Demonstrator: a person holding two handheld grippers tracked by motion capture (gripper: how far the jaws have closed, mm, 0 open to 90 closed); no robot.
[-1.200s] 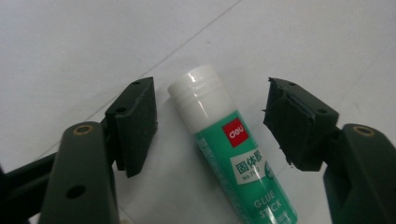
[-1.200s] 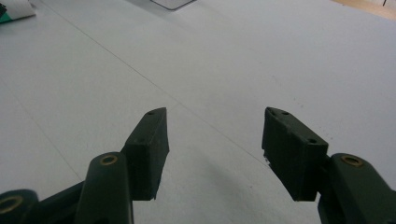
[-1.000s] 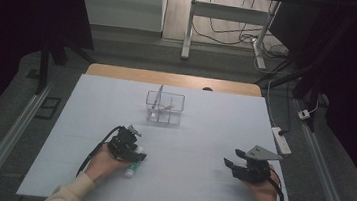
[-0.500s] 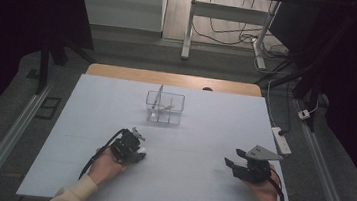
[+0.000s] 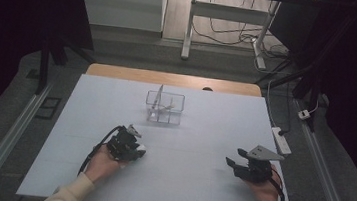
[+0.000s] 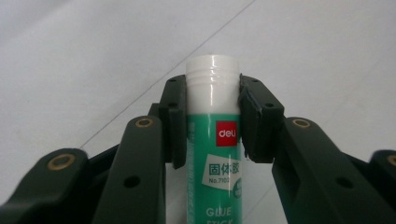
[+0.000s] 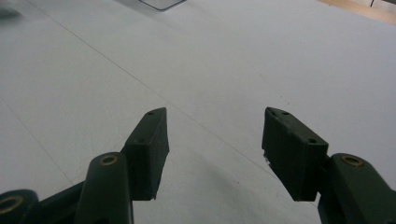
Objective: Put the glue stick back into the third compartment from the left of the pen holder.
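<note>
1. Two grippers work on a pale sheet-covered table, and the landmark for every place below is the clear box standing toward the table's far edge.
2. Between the clear box and the near edge lies a wide bare stretch of table; the left gripper sits nearer than the box and a little to its left, the right gripper nearer and well off to its right, and the two are well apart.
3. On either side of the clear box the surface runs bare out to the table's side edges.
4. The glue stick is a smooth green cylinder with a glossy white ribbed end and a red label, pinched upright in the left gripper view between flat black pads that press on both its sides.
5. The right gripper's jaws stand spread with only matt white table between them in its own view.
6. The clear box has thin see-through walls and compartments with slender items leaning inside.
7. Against a second ago, the left gripper's jaws have closed onto the glue stick and the hand sits slightly nearer the clear box; the right hand has stayed put.
</note>
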